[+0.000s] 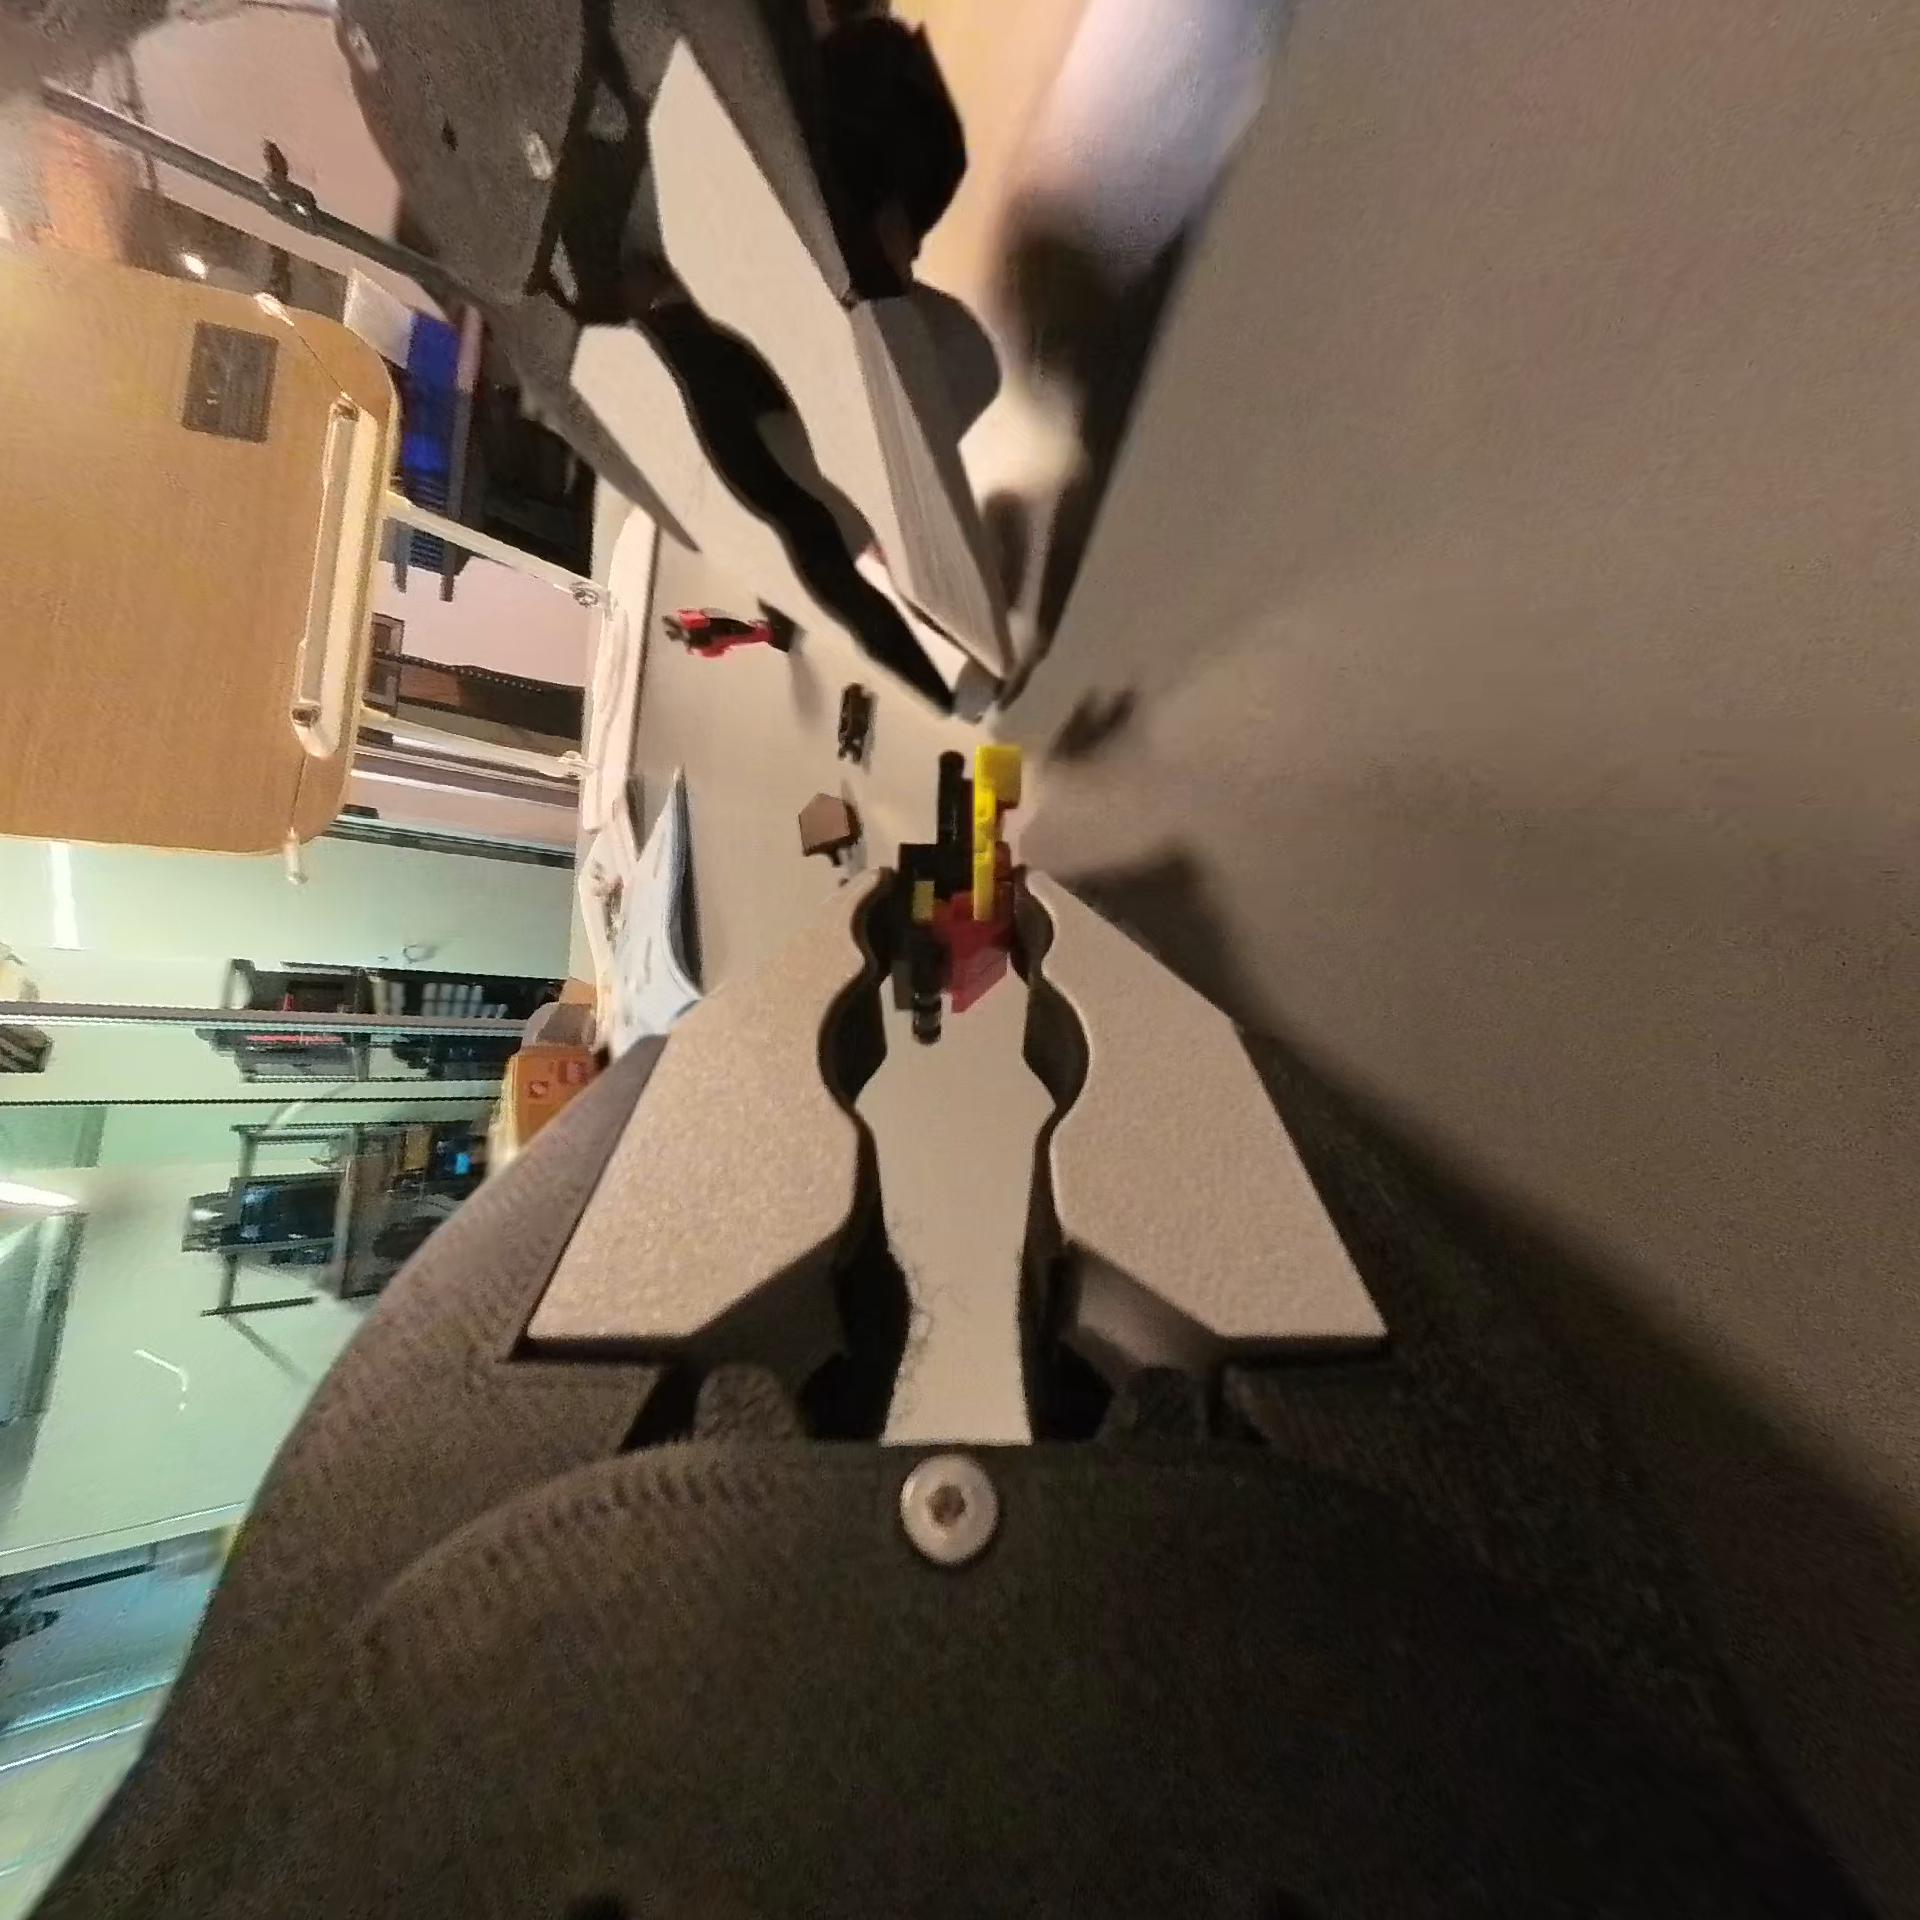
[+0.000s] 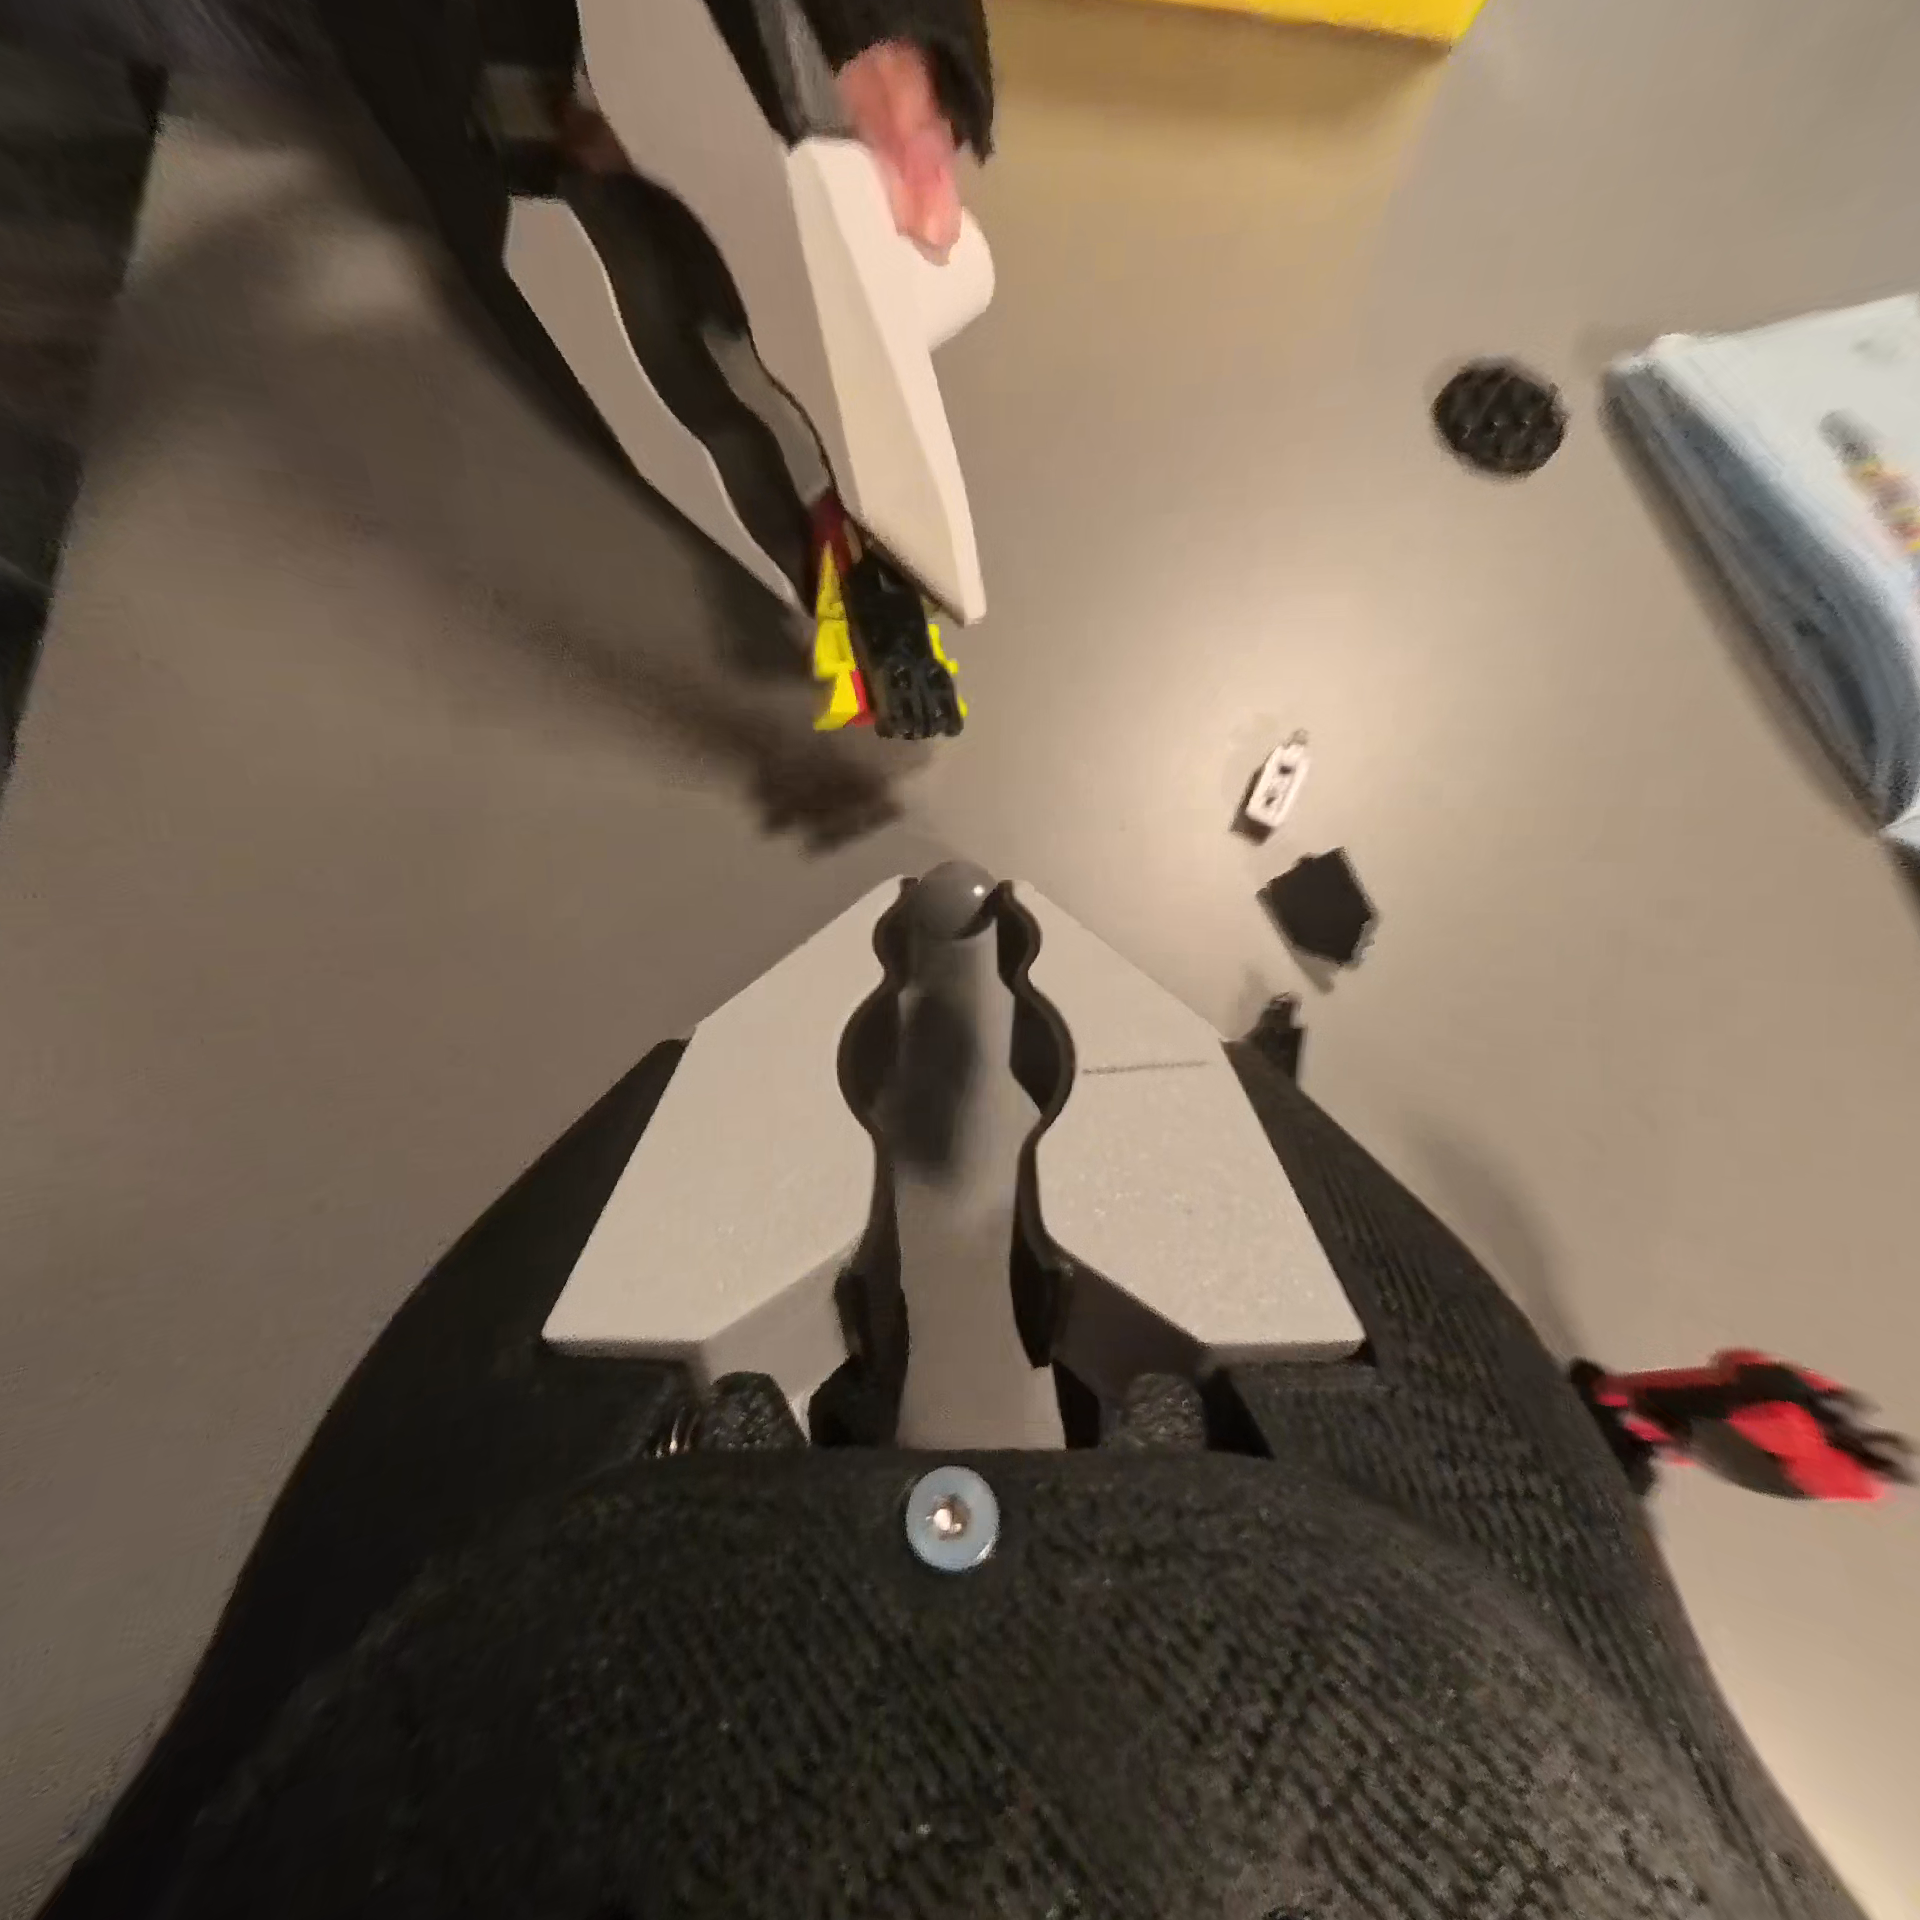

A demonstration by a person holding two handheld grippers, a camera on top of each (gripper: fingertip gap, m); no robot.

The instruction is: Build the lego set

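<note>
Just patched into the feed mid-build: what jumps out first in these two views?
The yellow, red and black lego assembly stands out, clamped at the tips of the left gripper above the grey table. The right gripper pinches a small round grey piece just short of it. A red and black lego assembly lies at the right wrist view's right edge.

We have the left gripper (image 1: 951,883) rolled on its side, jaws clamped on a small lego piece at the tips. Our right gripper (image 2: 954,891) points down, jaws nearly together, pinching a small grey round piece. A bare hand (image 2: 914,156) grips the left tool.
</note>
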